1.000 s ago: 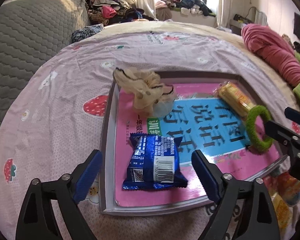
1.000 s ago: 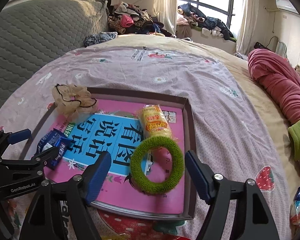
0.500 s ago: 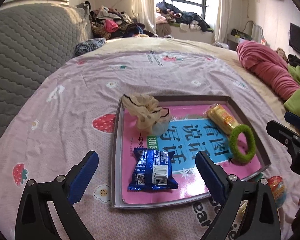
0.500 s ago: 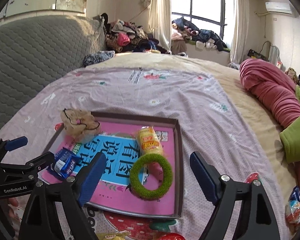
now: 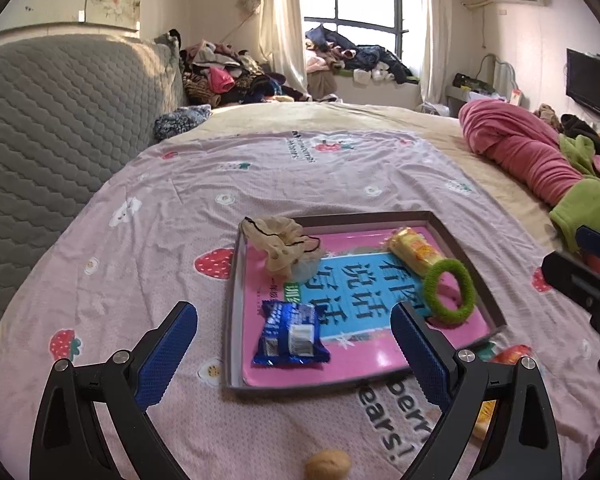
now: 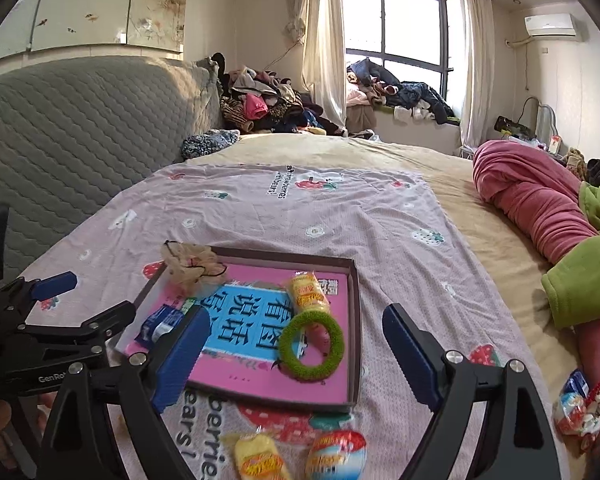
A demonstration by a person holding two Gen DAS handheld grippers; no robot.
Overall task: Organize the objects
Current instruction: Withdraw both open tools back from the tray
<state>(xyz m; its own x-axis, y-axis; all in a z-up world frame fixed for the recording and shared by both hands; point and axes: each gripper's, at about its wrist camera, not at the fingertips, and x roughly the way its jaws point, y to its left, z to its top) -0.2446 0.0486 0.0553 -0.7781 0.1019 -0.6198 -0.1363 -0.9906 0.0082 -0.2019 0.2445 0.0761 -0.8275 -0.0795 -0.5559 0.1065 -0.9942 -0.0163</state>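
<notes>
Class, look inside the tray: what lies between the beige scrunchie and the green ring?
Between the beige scrunchie and the green ring lies the yellow snack packet, clearest in the right wrist view.

The shallow grey tray (image 5: pixel 231 312) holds a glossy pink printed sheet (image 5: pixel 364 360), a shiny blue foil snack packet (image 5: pixel 290 334), a fuzzy green fabric ring (image 5: pixel 450 292) and a gauzy beige cloth scrunchie (image 5: pixel 284 244). The pink strawberry-print bedsheet (image 5: pixel 172 216) looks matt and finely textured, and the round tan object (image 5: pixel 327 465) at the frame's edge is perhaps a rough-shelled walnut.

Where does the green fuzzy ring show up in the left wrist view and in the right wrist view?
Left wrist view: green fuzzy ring at right of centre, in the tray's right part.
Right wrist view: ring just below centre, near the tray's front right.
Shared landmark: the yellow snack packet touching the ring's far side.
</notes>
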